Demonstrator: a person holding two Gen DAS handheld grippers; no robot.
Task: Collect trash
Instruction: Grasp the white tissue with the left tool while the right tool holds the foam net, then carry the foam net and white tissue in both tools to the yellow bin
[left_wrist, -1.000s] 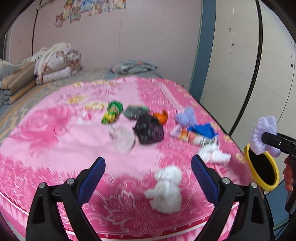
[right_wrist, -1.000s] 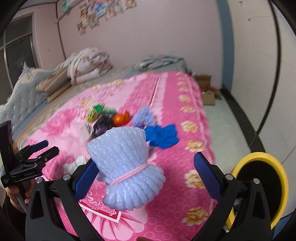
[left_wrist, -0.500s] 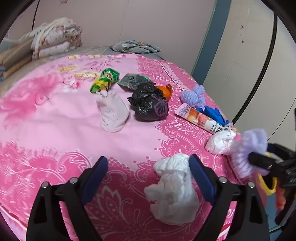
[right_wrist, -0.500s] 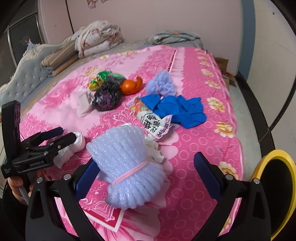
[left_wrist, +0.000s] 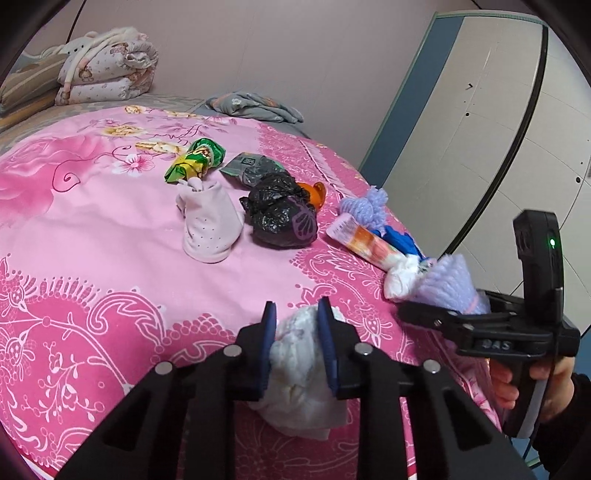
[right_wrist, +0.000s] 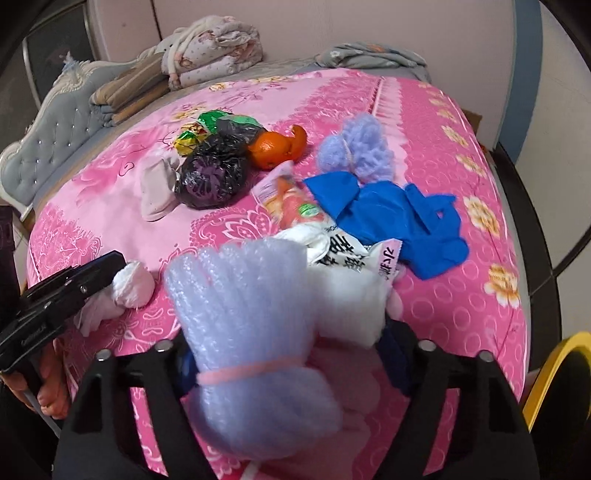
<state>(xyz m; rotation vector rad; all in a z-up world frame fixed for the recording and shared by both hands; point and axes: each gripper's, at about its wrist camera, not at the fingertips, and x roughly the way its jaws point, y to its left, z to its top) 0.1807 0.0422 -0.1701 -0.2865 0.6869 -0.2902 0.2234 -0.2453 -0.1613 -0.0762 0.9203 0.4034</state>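
My left gripper (left_wrist: 296, 308) is closing on a crumpled white tissue wad (left_wrist: 299, 391) at the near edge of the pink bedspread (left_wrist: 110, 258), and both blue pads press its sides. The right wrist view shows that same left gripper (right_wrist: 107, 269) and tissue wad (right_wrist: 133, 284) at the left. My right gripper (right_wrist: 288, 350) is closing too. Between its jaws are a lilac foam net bundle (right_wrist: 251, 302) tied with a pink band and a second white tissue wad (right_wrist: 347, 306). The left wrist view has this right gripper (left_wrist: 421, 314) low over the bed's right side.
Farther up the bed lie a black bag (left_wrist: 284, 218), a pale pink sock (left_wrist: 210, 225), a green snack wrapper (left_wrist: 195, 160), orange peel (right_wrist: 277, 147), another lilac foam net (right_wrist: 354, 151), blue gloves (right_wrist: 399, 214) and a printed wrapper (right_wrist: 295, 206). A yellow-rimmed bin (right_wrist: 554, 376) stands beside the bed.
Both grippers came down to the bed. The left jaws went from wide open to closed on the near tissue wad. The right jaws narrowed around the foam bundle and the second wad.
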